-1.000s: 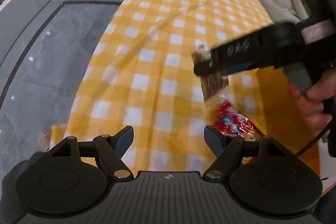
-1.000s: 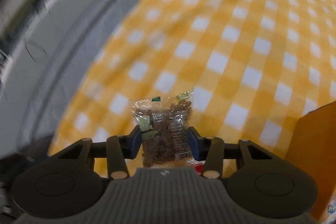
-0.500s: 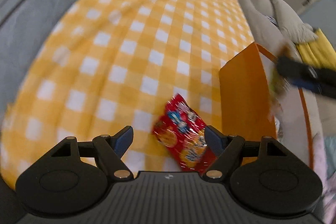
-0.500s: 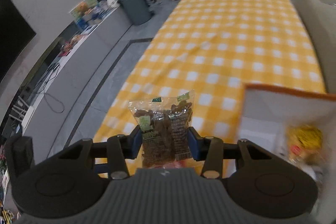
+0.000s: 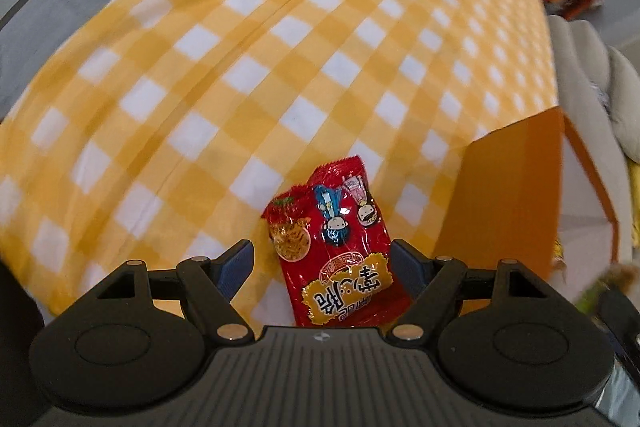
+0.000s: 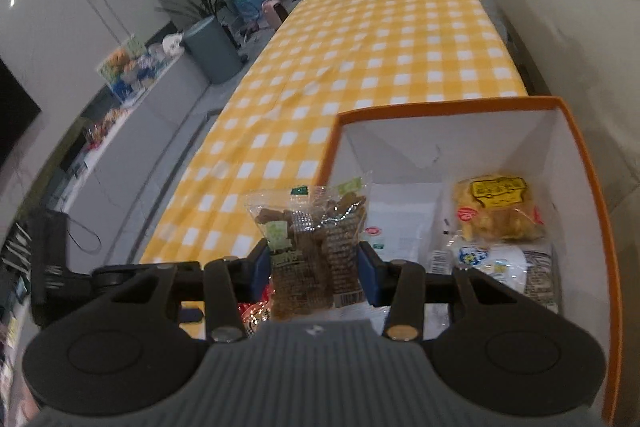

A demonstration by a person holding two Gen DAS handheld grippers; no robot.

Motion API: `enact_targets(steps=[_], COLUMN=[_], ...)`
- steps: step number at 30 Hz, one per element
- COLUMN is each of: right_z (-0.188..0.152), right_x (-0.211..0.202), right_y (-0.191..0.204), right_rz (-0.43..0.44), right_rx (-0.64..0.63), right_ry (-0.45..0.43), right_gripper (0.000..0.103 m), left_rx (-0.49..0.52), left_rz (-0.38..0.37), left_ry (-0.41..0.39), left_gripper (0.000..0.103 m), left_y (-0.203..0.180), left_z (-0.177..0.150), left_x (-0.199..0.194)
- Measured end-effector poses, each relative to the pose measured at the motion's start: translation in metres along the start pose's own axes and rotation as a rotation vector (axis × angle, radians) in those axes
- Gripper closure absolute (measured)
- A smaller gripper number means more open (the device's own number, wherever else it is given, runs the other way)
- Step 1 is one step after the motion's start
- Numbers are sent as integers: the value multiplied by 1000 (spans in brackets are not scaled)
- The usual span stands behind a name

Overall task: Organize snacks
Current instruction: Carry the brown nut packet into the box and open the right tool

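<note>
While the right claw (image 6: 314, 269) clamps an upright nut packet (image 6: 310, 247), the left claw (image 5: 322, 263) gapes around the lengthwise red packet (image 5: 336, 247).

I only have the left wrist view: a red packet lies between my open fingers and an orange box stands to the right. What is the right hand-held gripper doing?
Observer: The right hand-held gripper is shut on a clear bag of brown snacks, at the box's left rim.
Operator: Is there anything in the box?
Observer: Yes, a yellow packet lies against its right wall.
Operator: Anything else in there?
Observer: A white pouch lies left of the yellow one, and more wrappers sit nearer the camera.
</note>
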State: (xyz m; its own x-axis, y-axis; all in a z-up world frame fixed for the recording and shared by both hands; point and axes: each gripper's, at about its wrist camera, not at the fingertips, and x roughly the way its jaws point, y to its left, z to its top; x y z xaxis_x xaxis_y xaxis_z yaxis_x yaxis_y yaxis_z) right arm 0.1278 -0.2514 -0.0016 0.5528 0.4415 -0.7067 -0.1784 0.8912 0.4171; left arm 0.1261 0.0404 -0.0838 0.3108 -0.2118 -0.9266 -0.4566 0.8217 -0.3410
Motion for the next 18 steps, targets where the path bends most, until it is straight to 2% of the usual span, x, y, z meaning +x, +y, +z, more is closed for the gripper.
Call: enact_targets(steps=[4, 8, 11, 14, 18], right_z=[-1, -6, -7, -8, -11], right_x=[-13, -17, -17, -17, -11], right_y=[-24, -45, -54, -59, -62], right_rz=[25, 46, 52, 49, 21], right_rx=[57, 107, 123, 124, 129], right_ry=[-22, -22, -20, -8, 32], right_gripper=[59, 59, 59, 59, 59], left_rx=[-45, -55, -40, -63, 5], left_rz=[40, 115, 191, 195, 286], left_ry=[8, -8, 14, 4, 25], left_gripper=[13, 12, 12, 12, 7], left_y=[-11, -25, -34, -40, -54], left_z=[1, 2, 5, 7, 9], left_x=[9, 21, 35, 40, 54])
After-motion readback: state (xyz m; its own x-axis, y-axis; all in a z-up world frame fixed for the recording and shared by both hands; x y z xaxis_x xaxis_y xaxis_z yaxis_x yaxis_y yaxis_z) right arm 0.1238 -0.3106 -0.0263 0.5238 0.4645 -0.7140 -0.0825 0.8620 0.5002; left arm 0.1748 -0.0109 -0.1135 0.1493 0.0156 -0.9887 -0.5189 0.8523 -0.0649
